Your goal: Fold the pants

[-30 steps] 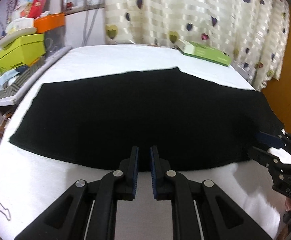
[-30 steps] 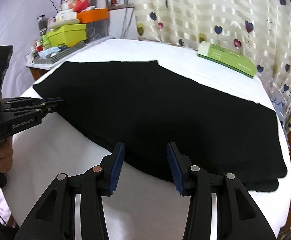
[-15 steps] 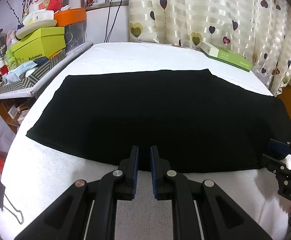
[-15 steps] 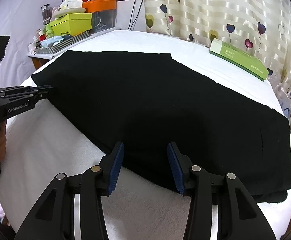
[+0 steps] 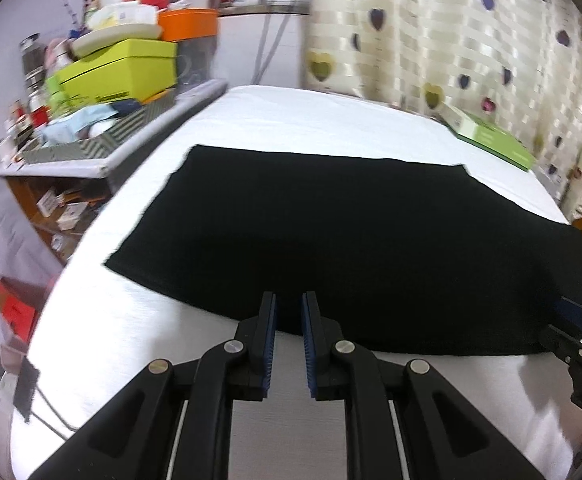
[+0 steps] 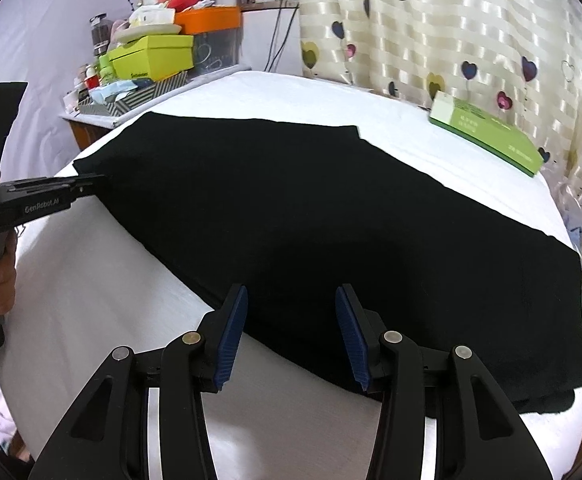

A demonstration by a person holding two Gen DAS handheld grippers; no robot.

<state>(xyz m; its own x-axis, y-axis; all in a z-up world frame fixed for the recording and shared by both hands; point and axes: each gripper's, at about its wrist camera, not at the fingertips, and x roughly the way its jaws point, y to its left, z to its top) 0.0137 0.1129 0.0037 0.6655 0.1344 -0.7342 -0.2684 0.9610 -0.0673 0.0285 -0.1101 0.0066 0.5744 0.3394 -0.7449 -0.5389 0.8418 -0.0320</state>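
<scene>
Your black pants (image 5: 355, 240) lie flat on the white table (image 5: 311, 128), already folded long, with layers showing at the right end. In the last second your left gripper (image 5: 289, 316) swung toward the left end of the pants, and its view is a bit blurred. Its jaws are nearly closed with a thin gap, and they hold nothing. Your right gripper (image 6: 291, 312) has stayed over the near edge, jaws wide open and empty. From the right wrist view, the left jaws sit at the left corner, maybe touching it; I can't quite tell. So you look ready to pick up the ends for the next fold.
</scene>
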